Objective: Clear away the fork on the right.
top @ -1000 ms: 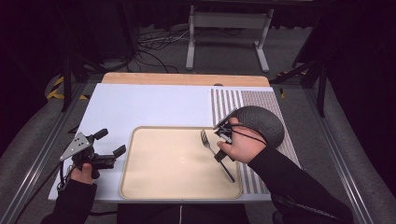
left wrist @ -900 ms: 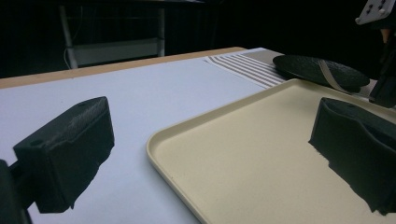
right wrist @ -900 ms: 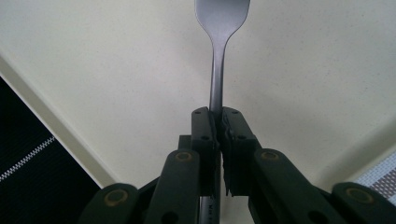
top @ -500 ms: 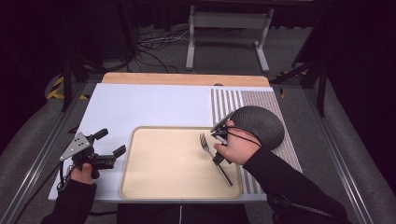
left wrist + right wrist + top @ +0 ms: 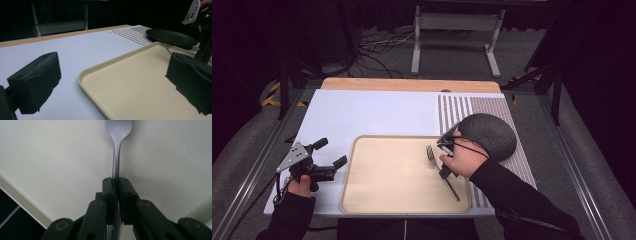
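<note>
A metal fork [image 5: 431, 153] lies on the beige tray [image 5: 377, 200], tines toward the far side. My right gripper [image 5: 445, 172] points down at it and is shut on the fork's handle. The right gripper view shows the jaws [image 5: 116, 180] pinched on the thin handle, with the fork [image 5: 117, 135] running up over the tray [image 5: 50, 157]. My left gripper [image 5: 332, 152] rests open on the white mat just left of the tray, with nothing between its jaws. In its own view the left gripper [image 5: 115, 75] looks across the tray [image 5: 140, 92] toward the right gripper [image 5: 202, 47].
A black textured plate [image 5: 487, 135] sits on the striped placemat [image 5: 452, 110], right behind the right hand; the plate [image 5: 170, 37] lies past the tray's far corner. The white mat [image 5: 372, 115] covers the table up to a wooden strip [image 5: 412, 84].
The right hand has shifted slightly toward the near edge while holding the fork, which barely moved. The left gripper has stayed put.
</note>
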`<state>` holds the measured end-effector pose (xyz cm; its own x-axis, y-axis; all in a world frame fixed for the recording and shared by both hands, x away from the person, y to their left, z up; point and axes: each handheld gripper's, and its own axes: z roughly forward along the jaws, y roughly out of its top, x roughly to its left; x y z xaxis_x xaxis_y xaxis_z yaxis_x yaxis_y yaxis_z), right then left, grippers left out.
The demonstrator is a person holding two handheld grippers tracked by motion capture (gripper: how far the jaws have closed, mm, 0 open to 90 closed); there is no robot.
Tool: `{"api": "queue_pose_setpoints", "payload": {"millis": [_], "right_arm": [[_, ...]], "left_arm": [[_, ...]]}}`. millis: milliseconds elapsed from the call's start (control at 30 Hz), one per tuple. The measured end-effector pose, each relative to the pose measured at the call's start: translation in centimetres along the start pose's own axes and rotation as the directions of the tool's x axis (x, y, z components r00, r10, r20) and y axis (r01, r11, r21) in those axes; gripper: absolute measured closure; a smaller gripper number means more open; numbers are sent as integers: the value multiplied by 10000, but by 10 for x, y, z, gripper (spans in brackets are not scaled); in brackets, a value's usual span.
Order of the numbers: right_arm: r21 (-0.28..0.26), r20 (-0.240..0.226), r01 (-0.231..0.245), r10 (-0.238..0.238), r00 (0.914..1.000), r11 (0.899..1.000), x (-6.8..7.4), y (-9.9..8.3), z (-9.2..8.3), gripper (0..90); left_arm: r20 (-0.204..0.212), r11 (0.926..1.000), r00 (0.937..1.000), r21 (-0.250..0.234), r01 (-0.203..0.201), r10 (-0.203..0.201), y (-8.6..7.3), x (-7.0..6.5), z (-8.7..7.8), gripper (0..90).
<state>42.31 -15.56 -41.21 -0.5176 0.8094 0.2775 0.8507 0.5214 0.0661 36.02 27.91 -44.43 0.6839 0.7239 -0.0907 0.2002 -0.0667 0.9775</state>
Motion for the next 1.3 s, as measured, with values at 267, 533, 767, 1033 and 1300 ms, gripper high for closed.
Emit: {"api": "queue_pose_setpoints", "payload": {"millis": [267, 533, 767, 1033, 1300], "right_arm": [[33, -10, -19, 19, 10000, 10000, -2, 0, 3, 826], [-391, -101, 350, -355, 9993, 9986, -1, -1, -3, 676], [-1712, -105, 1586, -1628, 9866, 9724, 5, -2, -11, 380], [-3328, 671, 4450, -4498, 8906, 8314, 7, 4, -12, 178], [-4105, 1183, 5873, -5979, 7928, 6976, 12, 12, -11, 220]], "left_arm": [[-8, 10000, 10000, 23, -10, 10, 0, 0, 0, 3], [-17, 10000, 10000, -8, -3, 3, 0, 0, 0, 3], [-27, 10000, 10000, 2, 3, -3, 0, 0, 0, 3], [-31, 10000, 10000, 3, 6, -6, 0, 0, 0, 3], [-17, 10000, 10000, 14, -7, 7, 0, 0, 0, 3]]}}
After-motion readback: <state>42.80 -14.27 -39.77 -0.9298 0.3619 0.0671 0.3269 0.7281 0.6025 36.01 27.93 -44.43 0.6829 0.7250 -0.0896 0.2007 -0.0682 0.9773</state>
